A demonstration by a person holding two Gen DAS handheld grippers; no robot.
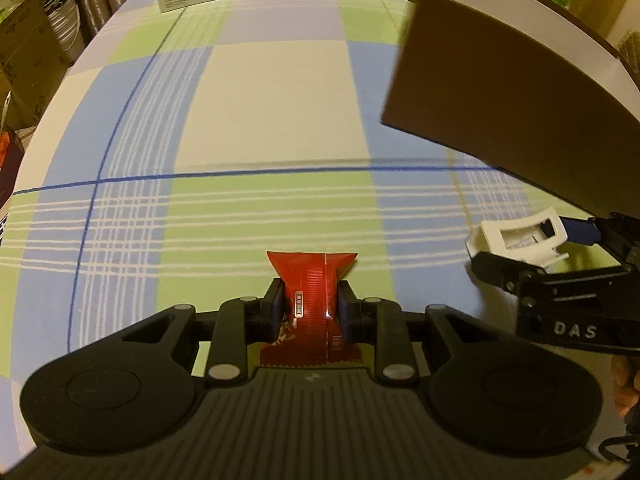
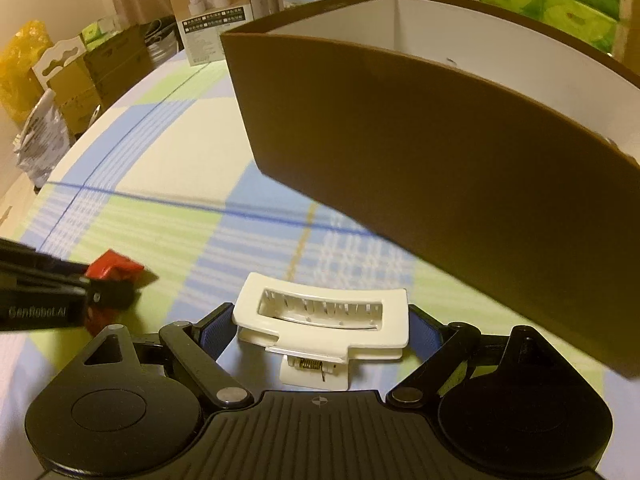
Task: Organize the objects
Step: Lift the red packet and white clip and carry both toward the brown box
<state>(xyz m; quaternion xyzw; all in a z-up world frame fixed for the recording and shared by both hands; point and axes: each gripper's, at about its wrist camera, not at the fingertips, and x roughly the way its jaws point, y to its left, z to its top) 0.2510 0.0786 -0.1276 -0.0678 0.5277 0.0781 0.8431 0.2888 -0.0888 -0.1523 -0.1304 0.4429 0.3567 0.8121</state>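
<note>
— What's the left gripper (image 1: 311, 312) got?

— A red packet (image 1: 316, 304), pinched narrow at its waist so both ends flare out past the fingers, just above the checked cloth (image 1: 256, 112).

— And the right gripper (image 2: 320, 330)?

— Spread wider, clamped across a white hair clip (image 2: 324, 320), gripped by its ends.

— Where would they go?

— Probably the brown box (image 2: 440, 168), ahead and to the right of both tools, its open top showing a white inside. Each load would need lifting over the near wall.
</note>
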